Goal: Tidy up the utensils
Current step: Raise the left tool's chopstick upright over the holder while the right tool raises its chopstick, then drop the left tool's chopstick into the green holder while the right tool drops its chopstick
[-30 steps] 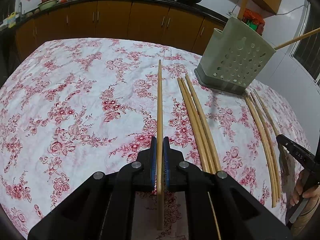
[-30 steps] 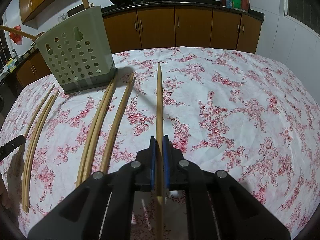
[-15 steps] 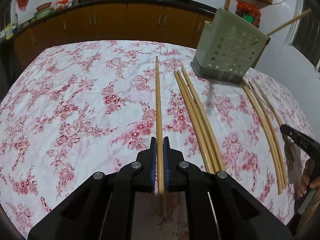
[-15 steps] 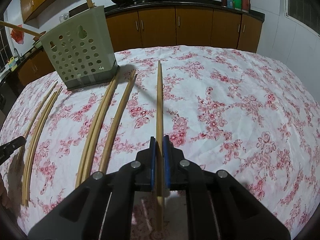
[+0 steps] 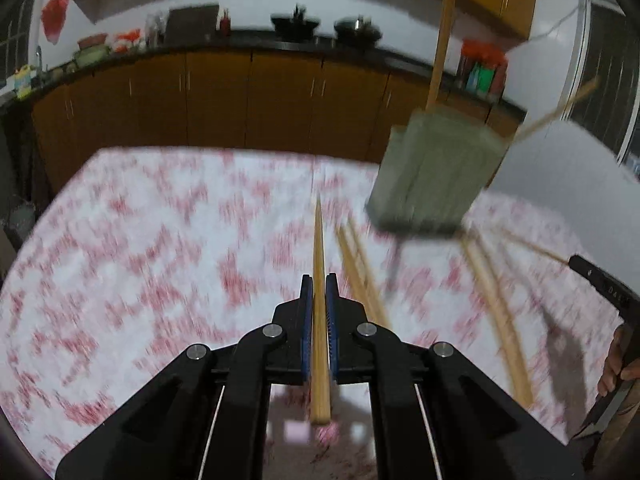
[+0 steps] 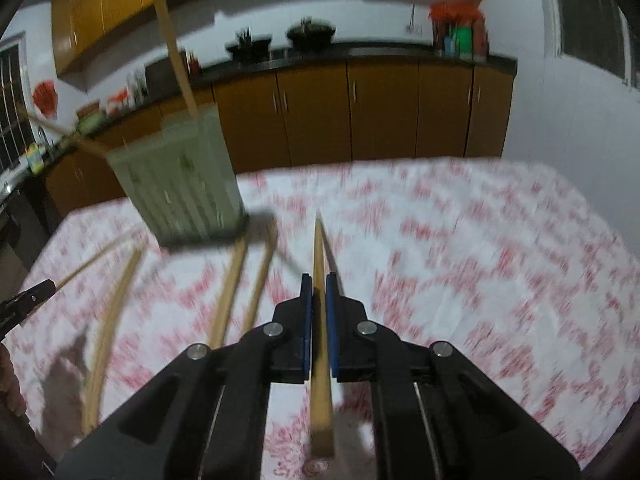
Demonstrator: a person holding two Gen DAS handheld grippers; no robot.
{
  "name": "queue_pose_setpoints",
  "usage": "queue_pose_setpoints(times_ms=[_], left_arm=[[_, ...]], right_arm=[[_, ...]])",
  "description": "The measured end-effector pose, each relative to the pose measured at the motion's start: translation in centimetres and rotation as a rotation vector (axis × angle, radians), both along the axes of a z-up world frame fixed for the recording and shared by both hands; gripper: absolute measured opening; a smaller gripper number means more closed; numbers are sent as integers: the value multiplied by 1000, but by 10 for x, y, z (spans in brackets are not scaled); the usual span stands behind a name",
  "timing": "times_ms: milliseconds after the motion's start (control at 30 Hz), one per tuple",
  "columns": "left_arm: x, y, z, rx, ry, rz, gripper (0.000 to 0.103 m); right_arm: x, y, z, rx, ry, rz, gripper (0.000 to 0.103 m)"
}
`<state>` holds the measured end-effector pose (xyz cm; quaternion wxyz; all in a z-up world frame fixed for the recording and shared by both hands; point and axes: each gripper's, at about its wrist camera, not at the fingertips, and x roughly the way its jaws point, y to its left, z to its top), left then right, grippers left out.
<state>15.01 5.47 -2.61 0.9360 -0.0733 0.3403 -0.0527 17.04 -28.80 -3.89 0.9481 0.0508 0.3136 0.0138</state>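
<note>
Upright, two chopsticks in holder

One wooden chopstick is pinched between the left tool's blue pads, thick end toward the camera, tip aimed at the green perforated utensil holder. Another chopstick sits the same way in the right tool. The holder stands upright with two chopsticks leaning out of its top. Loose chopsticks lie in groups on the cloth just in front of the holder, blurred.
</note>
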Motion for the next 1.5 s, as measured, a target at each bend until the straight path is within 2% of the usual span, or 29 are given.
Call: queue_pose_setpoints(times_ms=[100,200,433,667,900,1033,1233,1367,1500], left_arm=[[-1,4,28,-28,-70,15,7],[-2,7,49,-48,-128,27,7],[-2,7,69,-43,-174,31,7],[-9,5,91,-52,-208,-7,7],[-23,-17,128,-35,-313,-72,7],[-24,-28,147,-51,-369,-89,7],[-16,-46,174,-67,-473,-76,7],[4,-56,178,-54,-486,-70,7],[20,-60,171,-49,-481,-58,7]], right_arm=[[-7,-2,29,14,-90,-9,8],[-9,-4,45,20,-136,-12,8],[-9,-3,58,19,-163,-10,8],[-26,0,99,73,-254,64,8],[-44,14,150,133,-386,165,8],[-44,27,168,139,-452,191,8],[-26,48,182,117,-520,195,8],[-8,59,184,87,-545,172,8],[17,70,178,71,-523,160,8]])
